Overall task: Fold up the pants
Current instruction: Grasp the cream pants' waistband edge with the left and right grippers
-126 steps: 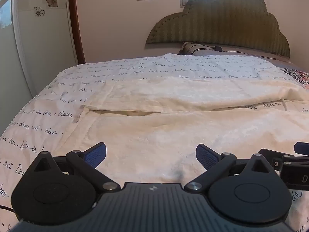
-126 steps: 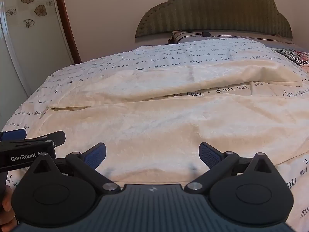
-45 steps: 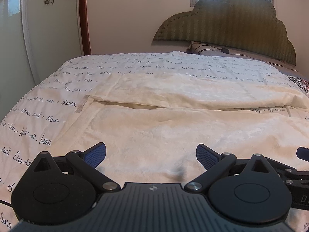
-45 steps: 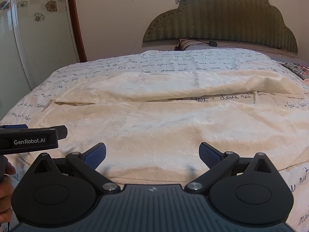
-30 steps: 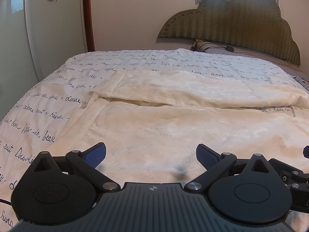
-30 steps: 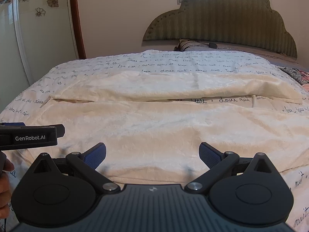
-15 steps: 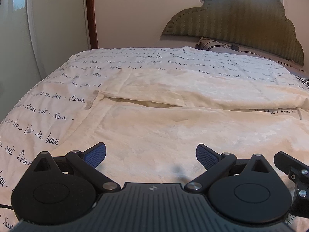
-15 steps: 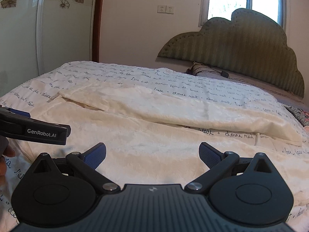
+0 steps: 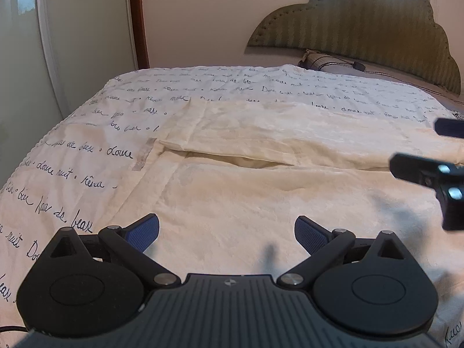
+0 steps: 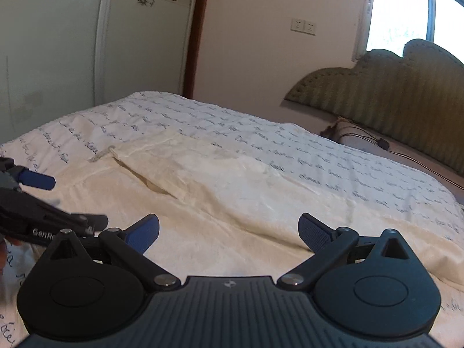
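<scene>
Cream pants (image 9: 261, 191) lie spread flat across the bed, the two legs side by side with a dark gap between them; they also show in the right wrist view (image 10: 220, 191). My left gripper (image 9: 226, 233) is open and empty, low over the near leg. My right gripper (image 10: 228, 232) is open and empty, above the near leg and turned toward the left. The right gripper's fingers also show at the right edge of the left wrist view (image 9: 426, 168), and the left gripper shows at the left edge of the right wrist view (image 10: 37, 203).
The bed has a white cover with blue script writing (image 9: 87, 150). A green padded headboard (image 9: 362, 37) and a pillow with a cable (image 9: 327, 61) are at the far end. A wardrobe door (image 9: 72, 43) stands at the left, a window (image 10: 406, 8) at the right.
The right gripper has risen and swung to the left, its view now angled across the bed. The left gripper has turned slightly left and moved closer in. Both stay open.
</scene>
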Available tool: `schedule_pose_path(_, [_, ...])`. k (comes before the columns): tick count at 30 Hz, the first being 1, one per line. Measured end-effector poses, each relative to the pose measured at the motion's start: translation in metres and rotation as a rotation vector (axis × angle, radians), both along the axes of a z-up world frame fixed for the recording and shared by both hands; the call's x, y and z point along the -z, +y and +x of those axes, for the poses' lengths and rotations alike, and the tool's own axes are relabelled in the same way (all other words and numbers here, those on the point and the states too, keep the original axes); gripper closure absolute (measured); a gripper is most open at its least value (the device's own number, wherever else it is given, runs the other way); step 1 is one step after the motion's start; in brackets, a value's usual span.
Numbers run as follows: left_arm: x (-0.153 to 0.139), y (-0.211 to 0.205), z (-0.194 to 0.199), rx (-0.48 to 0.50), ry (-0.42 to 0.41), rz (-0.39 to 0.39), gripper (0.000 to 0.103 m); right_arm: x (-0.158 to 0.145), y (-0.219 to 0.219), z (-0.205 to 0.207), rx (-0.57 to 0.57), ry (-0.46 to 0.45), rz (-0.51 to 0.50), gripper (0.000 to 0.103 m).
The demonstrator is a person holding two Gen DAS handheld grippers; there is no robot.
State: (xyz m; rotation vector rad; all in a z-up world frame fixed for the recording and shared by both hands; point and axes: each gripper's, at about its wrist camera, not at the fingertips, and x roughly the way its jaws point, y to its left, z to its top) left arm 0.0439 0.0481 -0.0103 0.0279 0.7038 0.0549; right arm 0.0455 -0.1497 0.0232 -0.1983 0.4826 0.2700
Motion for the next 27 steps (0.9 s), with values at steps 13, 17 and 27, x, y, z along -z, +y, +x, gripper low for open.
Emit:
schedule_pose_path(13, [-0.003, 0.041, 0.029, -0.029, 0.012, 0.016, 0.001, 0.026, 0.026, 0.223, -0.186, 0.200, 0.075, 0.002])
schedule_pose_path(17, [-0.006, 0.051, 0.042, -0.051, 0.014, 0.011, 0.001, 0.043, 0.038, 0.284, -0.171, 0.256, 0.039, 0.023])
schedule_pose_path(27, [-0.007, 0.069, 0.101, -0.064, 0.064, -0.076, 0.001, 0.070, 0.034, 0.336, -0.324, 0.428, 0.060, 0.074])
